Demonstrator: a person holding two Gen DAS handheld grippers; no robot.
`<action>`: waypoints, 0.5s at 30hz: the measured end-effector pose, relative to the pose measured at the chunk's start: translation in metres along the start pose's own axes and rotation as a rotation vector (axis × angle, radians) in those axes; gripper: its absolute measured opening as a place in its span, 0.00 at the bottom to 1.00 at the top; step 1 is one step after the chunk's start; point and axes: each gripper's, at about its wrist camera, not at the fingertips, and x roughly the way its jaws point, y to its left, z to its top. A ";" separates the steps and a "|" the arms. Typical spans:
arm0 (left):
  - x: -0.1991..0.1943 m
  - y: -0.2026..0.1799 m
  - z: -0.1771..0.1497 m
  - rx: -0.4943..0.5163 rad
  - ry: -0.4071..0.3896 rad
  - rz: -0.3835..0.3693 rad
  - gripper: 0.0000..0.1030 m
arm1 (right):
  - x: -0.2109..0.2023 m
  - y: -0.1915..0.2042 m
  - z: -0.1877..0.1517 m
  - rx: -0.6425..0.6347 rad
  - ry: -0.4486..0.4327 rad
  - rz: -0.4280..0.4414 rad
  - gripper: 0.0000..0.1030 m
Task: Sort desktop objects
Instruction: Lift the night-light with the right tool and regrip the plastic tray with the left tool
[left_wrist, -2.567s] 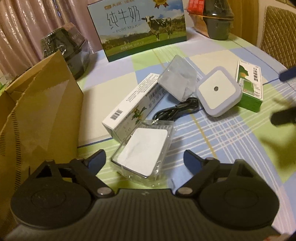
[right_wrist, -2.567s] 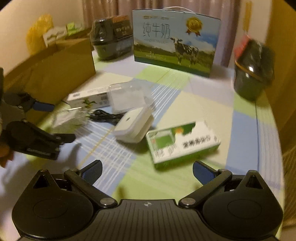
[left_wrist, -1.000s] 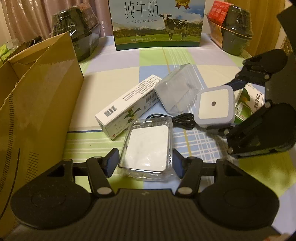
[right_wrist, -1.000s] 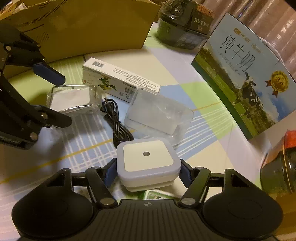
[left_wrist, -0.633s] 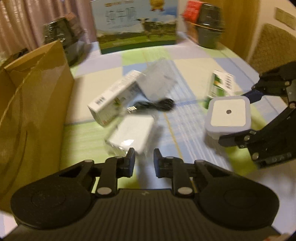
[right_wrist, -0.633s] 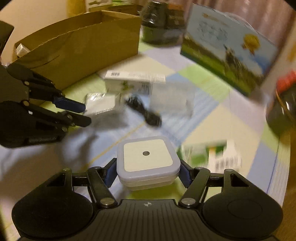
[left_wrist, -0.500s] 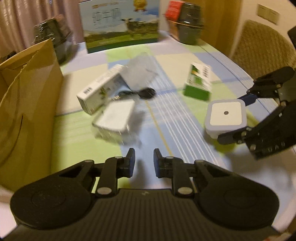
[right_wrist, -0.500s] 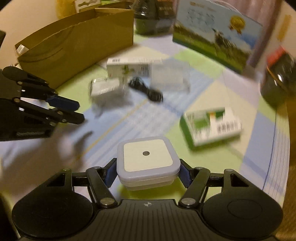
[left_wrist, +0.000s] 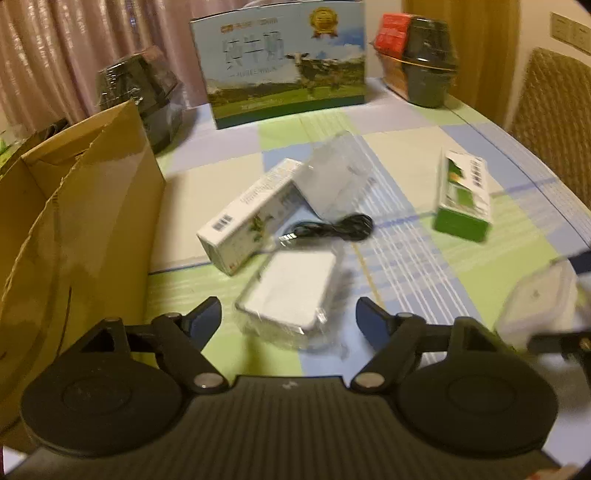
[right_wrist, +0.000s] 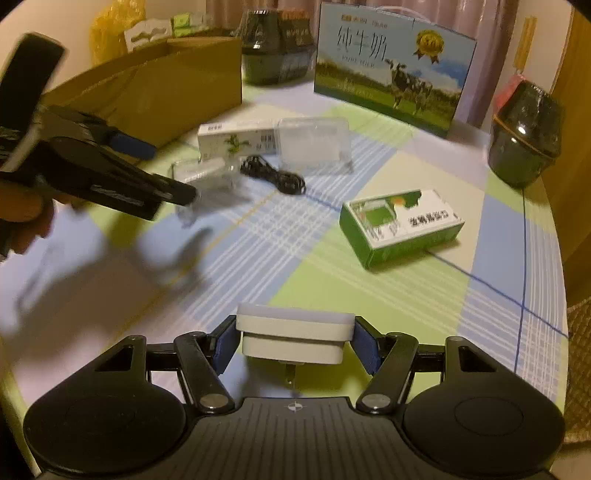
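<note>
Desktop objects sit mid-frame on the checked counter (left_wrist: 424, 155). Left to right in the left wrist view: cardboard box (left_wrist: 74, 229) at left edge, long white carton (left_wrist: 251, 214), wrapped white pack (left_wrist: 288, 288) lower centre, black cable (left_wrist: 332, 229), clear case (left_wrist: 340, 177), green box (left_wrist: 463, 199) right. Left hand-held gripper (left_wrist: 288, 317) opening, pack between its jaws, pads clear of it. Right hand-held gripper (right_wrist: 293, 341) clenched on the white night light (right_wrist: 293, 332), bottom centre of the right wrist view.
</note>
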 end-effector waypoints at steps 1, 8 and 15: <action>0.004 0.001 0.002 -0.005 0.002 0.004 0.78 | 0.000 0.000 0.001 0.007 -0.007 -0.002 0.61; 0.028 -0.002 0.005 0.052 0.037 -0.026 0.78 | 0.011 -0.001 -0.002 0.022 -0.015 0.005 0.61; 0.020 -0.006 -0.009 0.059 0.059 -0.055 0.54 | 0.010 -0.007 -0.008 0.078 -0.033 0.018 0.61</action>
